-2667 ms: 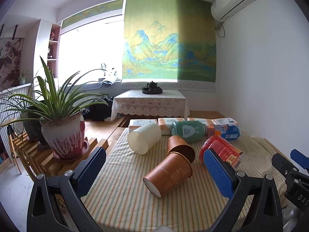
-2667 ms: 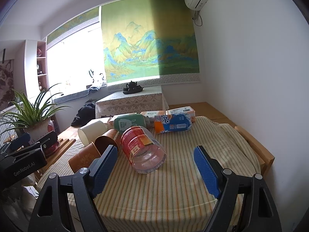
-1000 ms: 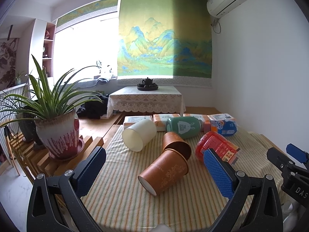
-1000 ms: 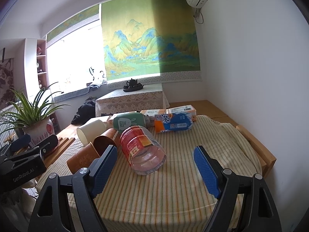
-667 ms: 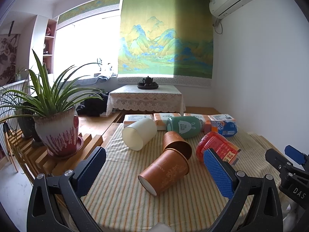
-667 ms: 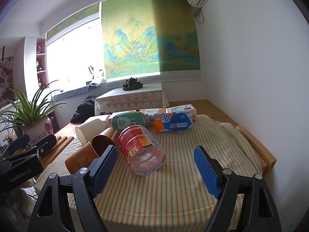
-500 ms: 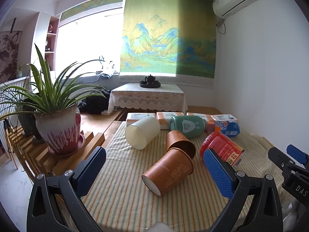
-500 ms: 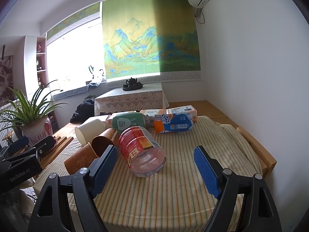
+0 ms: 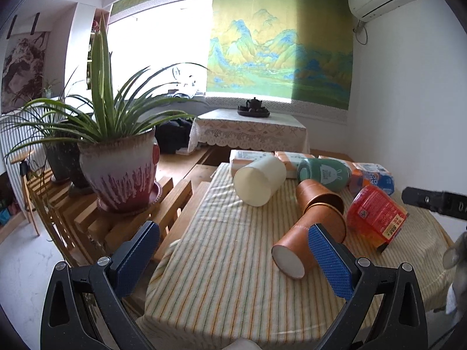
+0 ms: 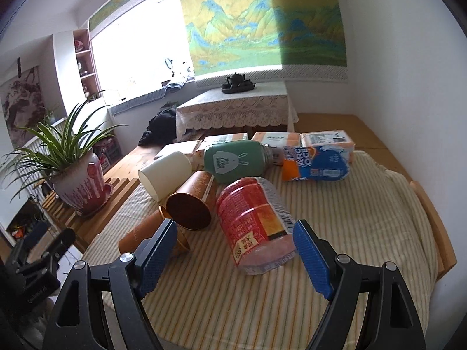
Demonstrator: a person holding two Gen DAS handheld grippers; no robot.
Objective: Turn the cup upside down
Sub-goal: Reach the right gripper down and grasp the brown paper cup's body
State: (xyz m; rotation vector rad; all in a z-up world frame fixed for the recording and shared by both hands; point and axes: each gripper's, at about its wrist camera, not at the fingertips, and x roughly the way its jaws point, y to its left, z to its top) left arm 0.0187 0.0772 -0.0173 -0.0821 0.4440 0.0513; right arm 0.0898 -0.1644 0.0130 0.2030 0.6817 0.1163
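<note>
Two brown paper cups lie on their sides on the striped tablecloth. The near one (image 9: 306, 245) shows its white base; it also shows in the right wrist view (image 10: 140, 230). The far one (image 9: 316, 197) shows its dark mouth in the right wrist view (image 10: 191, 201). A cream cup (image 9: 258, 179) lies on its side behind them, also in the right wrist view (image 10: 165, 173). My left gripper (image 9: 233, 259) is open and empty, above the table's near-left part. My right gripper (image 10: 233, 255) is open and empty, just short of a red jar (image 10: 255, 221).
A green bottle (image 10: 233, 160), a blue-orange packet (image 10: 316, 163) and tissue packs (image 9: 251, 157) lie at the table's back. A potted plant (image 9: 116, 169) stands on a wooden rack left of the table. A wall is at the right.
The left gripper has swung left, so the cups sit further right in its view. The right gripper has moved forward and down towards the red jar and cups.
</note>
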